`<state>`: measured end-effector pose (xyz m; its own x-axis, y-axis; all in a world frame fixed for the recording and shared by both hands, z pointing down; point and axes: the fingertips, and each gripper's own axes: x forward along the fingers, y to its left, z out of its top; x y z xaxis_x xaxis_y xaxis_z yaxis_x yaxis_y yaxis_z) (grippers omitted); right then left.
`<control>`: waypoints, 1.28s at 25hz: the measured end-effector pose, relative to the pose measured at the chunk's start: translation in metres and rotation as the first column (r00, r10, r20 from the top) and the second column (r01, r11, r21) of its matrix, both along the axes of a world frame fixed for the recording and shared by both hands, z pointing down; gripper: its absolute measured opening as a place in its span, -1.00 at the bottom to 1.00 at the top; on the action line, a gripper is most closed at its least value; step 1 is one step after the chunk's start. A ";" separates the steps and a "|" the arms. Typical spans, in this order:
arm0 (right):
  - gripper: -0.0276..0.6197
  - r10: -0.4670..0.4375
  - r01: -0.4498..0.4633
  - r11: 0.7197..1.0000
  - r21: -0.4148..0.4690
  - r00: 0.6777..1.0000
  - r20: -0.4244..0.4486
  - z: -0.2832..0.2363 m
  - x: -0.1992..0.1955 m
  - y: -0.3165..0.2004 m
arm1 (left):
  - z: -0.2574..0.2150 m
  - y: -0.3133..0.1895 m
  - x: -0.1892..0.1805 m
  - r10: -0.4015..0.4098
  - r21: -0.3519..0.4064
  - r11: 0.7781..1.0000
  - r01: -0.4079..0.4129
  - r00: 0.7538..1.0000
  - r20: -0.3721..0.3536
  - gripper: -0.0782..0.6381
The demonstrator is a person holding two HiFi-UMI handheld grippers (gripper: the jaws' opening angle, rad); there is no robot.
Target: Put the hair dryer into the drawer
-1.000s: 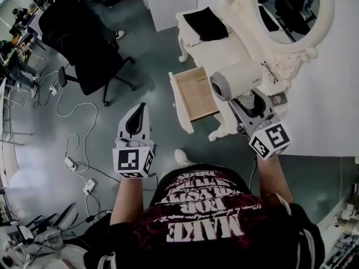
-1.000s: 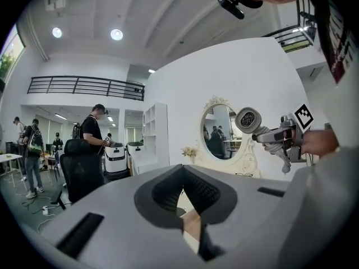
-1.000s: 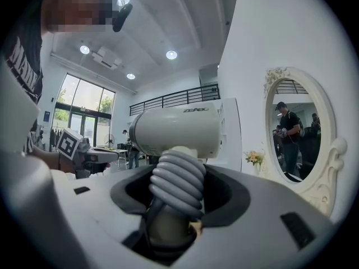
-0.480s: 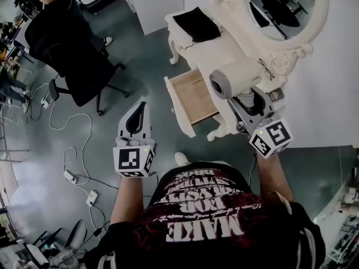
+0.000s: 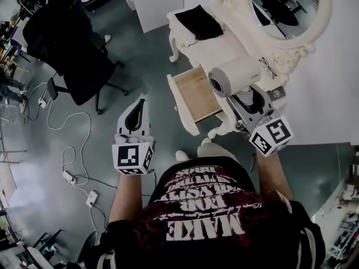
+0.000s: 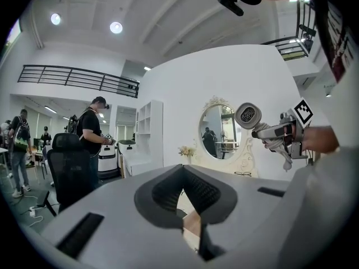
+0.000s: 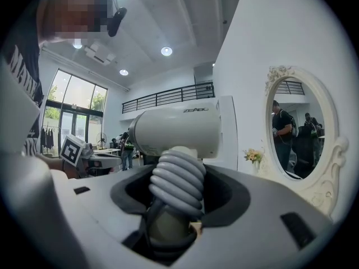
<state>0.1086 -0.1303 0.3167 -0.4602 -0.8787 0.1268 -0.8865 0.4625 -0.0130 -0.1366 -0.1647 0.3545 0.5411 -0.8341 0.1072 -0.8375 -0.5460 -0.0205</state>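
Observation:
The white hair dryer (image 5: 233, 77) hangs over the front edge of the white dressing table (image 5: 221, 46), just right of the open drawer (image 5: 196, 94). My right gripper (image 5: 247, 102) is shut on its handle, which has the grey cord wound round it (image 7: 178, 186). The dryer's barrel (image 7: 179, 129) lies crosswise above the jaws. The drawer shows a bare wooden bottom. My left gripper (image 5: 134, 122) floats over the floor left of the drawer, shut with nothing in it (image 6: 182, 170). The left gripper view also catches the dryer (image 6: 248, 115) at upper right.
A black cloth (image 5: 196, 22), a pair of glasses (image 5: 268, 67) and an oval mirror (image 5: 286, 4) are on the dressing table. A black office chair (image 5: 73, 49) stands to the left, with cables (image 5: 73, 144) on the floor. People stand in the background (image 6: 92, 133).
The person has stepped nearer the dressing table; a shoe now shows below the drawer. Both grippers came along a little. The grip on the dryer is the same.

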 end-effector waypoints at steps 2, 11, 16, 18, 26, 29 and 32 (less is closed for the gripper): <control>-0.18 0.002 -0.002 1.000 0.000 1.000 -0.006 0.000 -0.001 0.001 | 0.002 0.000 -0.001 0.001 -0.005 1.000 -0.001 1.000 -0.006 -0.77; -0.18 -0.006 0.006 0.999 -0.043 1.000 0.001 0.015 0.000 -0.014 | 0.008 -0.009 0.009 0.019 -0.027 0.999 -0.019 1.000 0.000 -0.77; -0.18 -0.035 0.035 0.997 -0.066 0.999 -0.001 0.030 -0.005 -0.027 | 0.019 -0.016 0.005 0.003 -0.047 0.999 -0.002 1.000 0.016 -0.77; -0.18 -0.049 0.049 0.996 -0.075 0.999 -0.002 0.035 -0.005 -0.035 | 0.020 -0.022 0.007 -0.004 -0.048 0.999 0.005 1.000 0.018 -0.77; -0.18 -0.097 0.098 0.987 -0.124 0.995 0.019 0.056 0.003 -0.081 | 0.020 -0.051 0.024 -0.038 -0.054 0.998 0.039 0.999 0.025 -0.77; -0.18 -0.119 0.121 0.982 -0.145 0.993 0.020 0.070 0.000 -0.098 | 0.024 -0.061 0.022 -0.060 -0.063 0.996 0.062 0.998 0.032 -0.77; -0.18 -0.140 0.141 0.977 -0.161 0.990 0.016 0.083 -0.002 -0.113 | 0.031 -0.071 0.019 -0.083 -0.078 0.993 0.086 0.996 0.042 -0.77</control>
<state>0.1062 -0.2432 0.3997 -0.5786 -0.7733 0.2593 -0.8126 0.5740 -0.1013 -0.1180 -0.2353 0.3852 0.4628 -0.8647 0.1951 -0.8804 -0.4741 -0.0131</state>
